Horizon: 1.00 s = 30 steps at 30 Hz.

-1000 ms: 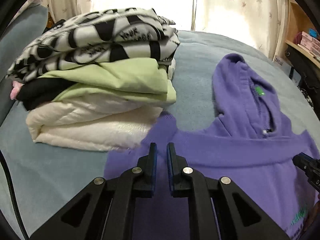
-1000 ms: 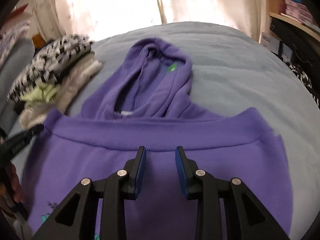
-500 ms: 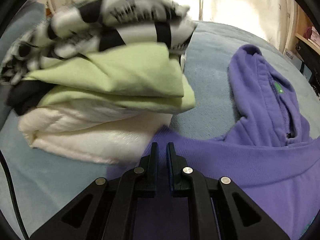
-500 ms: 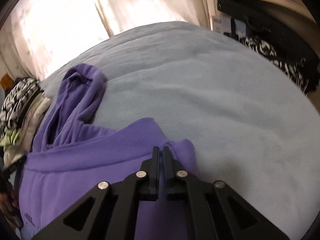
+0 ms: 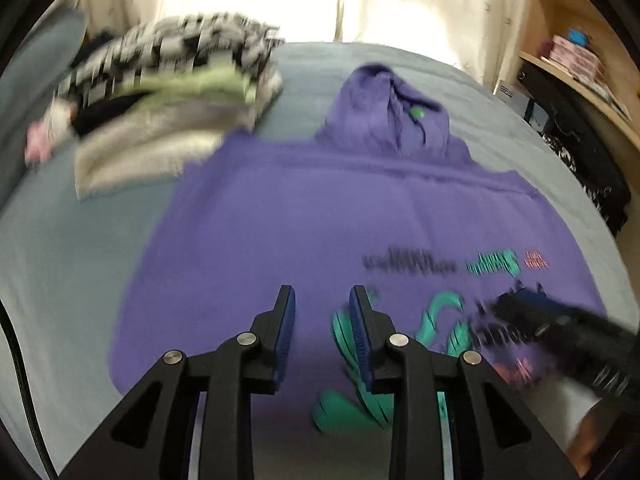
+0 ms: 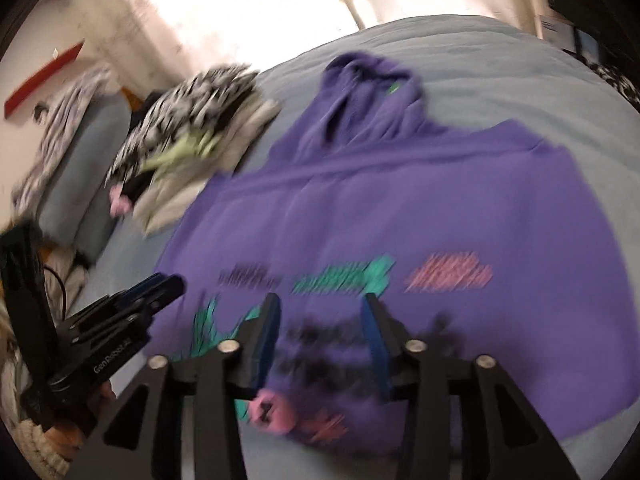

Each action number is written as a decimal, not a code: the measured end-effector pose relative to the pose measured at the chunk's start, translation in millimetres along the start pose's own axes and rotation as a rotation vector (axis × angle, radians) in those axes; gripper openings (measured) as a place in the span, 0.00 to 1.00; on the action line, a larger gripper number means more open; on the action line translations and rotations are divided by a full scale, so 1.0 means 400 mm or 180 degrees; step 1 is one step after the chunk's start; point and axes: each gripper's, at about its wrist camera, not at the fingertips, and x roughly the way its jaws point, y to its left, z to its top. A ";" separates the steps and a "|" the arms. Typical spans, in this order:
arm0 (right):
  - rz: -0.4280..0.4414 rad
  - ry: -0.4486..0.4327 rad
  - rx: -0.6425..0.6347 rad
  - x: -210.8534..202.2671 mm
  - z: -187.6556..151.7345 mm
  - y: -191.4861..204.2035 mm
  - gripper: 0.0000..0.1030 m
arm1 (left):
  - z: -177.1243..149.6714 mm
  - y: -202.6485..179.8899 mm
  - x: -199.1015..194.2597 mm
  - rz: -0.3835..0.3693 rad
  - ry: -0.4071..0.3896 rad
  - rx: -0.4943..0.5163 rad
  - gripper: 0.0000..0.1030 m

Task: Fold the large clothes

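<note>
Pale curtains [image 5: 400, 0] lit from behind are seen beyond a bed covered in a blue-grey blanket [image 5: 60, 260] in the left wrist view. On that blanket a purple hooded sweatshirt with teal, black and pink print [image 5: 300, 220] is laid flat, its hood at the far end. A stack of folded clothes topped by a black-and-white patterned garment [image 5: 168, 92] is set just beside the sweatshirt's far left corner. The left hand-held gripper [image 5: 322, 300] is held above the sweatshirt with its jaws just opened and spread, nothing between them. The right hand-held gripper [image 5: 520, 300] is blurred over the sweatshirt's right part.

In the right wrist view, the sweatshirt [image 6: 400, 200] is spread across the blanket [image 6: 520, 60]. The right hand-held gripper [image 6: 320, 308] is held over the print, jaws just opened, apart and empty. The left hand-held gripper [image 6: 160, 284] is seen by the sweatshirt's left edge.
</note>
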 end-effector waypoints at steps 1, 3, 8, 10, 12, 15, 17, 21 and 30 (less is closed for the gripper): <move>-0.0037 -0.0005 0.0011 0.005 -0.019 0.000 0.46 | -0.023 0.005 0.010 0.0048 0.0073 -0.0062 0.25; -0.0097 -0.0037 0.0021 -0.007 -0.050 -0.017 0.46 | -0.047 0.021 0.025 0.0178 0.0136 -0.0078 0.25; -0.0996 -0.0207 -0.0035 -0.080 -0.085 -0.118 0.46 | -0.058 0.139 0.025 0.0556 0.0132 -0.0267 0.30; -0.1274 -0.0229 0.0177 -0.108 -0.098 -0.204 0.46 | -0.063 0.196 0.013 0.0544 0.0143 -0.0420 0.29; -0.1076 -0.0313 0.0526 -0.152 -0.109 -0.278 0.46 | -0.056 0.223 0.011 0.0485 0.0142 -0.0487 0.28; -0.1162 -0.0375 0.0617 -0.177 -0.112 -0.292 0.46 | -0.058 0.222 0.001 0.0534 0.0141 -0.0455 0.28; -0.1260 -0.0326 0.0538 -0.172 -0.112 -0.276 0.46 | -0.051 0.209 0.004 0.0600 0.0159 -0.0411 0.28; -0.1363 -0.0257 0.0422 -0.167 -0.111 -0.243 0.47 | -0.055 0.206 -0.012 0.0604 0.0197 -0.0437 0.28; -0.0768 -0.0118 0.0746 -0.214 -0.151 -0.227 0.57 | -0.084 0.237 -0.062 -0.0033 0.0386 -0.0788 0.58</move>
